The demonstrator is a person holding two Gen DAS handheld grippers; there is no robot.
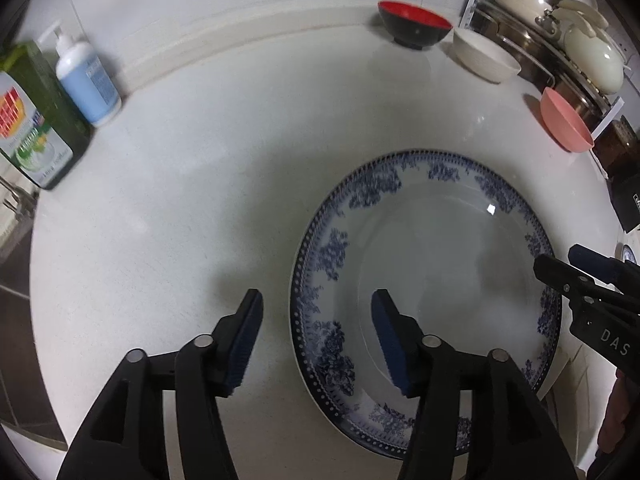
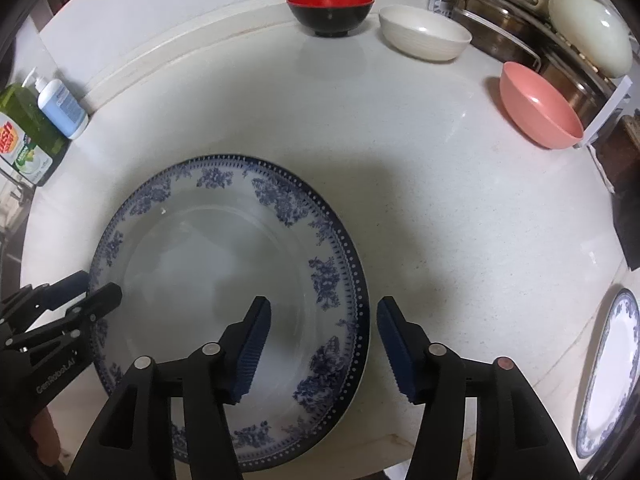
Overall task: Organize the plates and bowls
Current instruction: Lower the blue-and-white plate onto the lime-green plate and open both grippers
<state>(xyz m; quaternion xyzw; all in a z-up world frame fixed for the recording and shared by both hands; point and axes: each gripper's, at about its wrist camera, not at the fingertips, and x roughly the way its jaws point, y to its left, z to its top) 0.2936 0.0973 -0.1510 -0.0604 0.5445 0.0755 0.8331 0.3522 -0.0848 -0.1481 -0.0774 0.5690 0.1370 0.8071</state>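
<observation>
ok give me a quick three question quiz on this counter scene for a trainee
1. True or false: the large blue-patterned white plate lies flat on the white counter.
2. How many bowls stand on the counter?
3. Which bowl is nearest the metal pot rack: A red-and-black bowl, B cream ribbed bowl, C pink plastic bowl?

Key: 1 true; 2 three; 3 C.

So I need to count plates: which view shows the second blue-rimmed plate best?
The right wrist view: the second plate lies at the counter's right edge, partly cropped. The left wrist view shows only a sliver behind the right gripper.
</observation>
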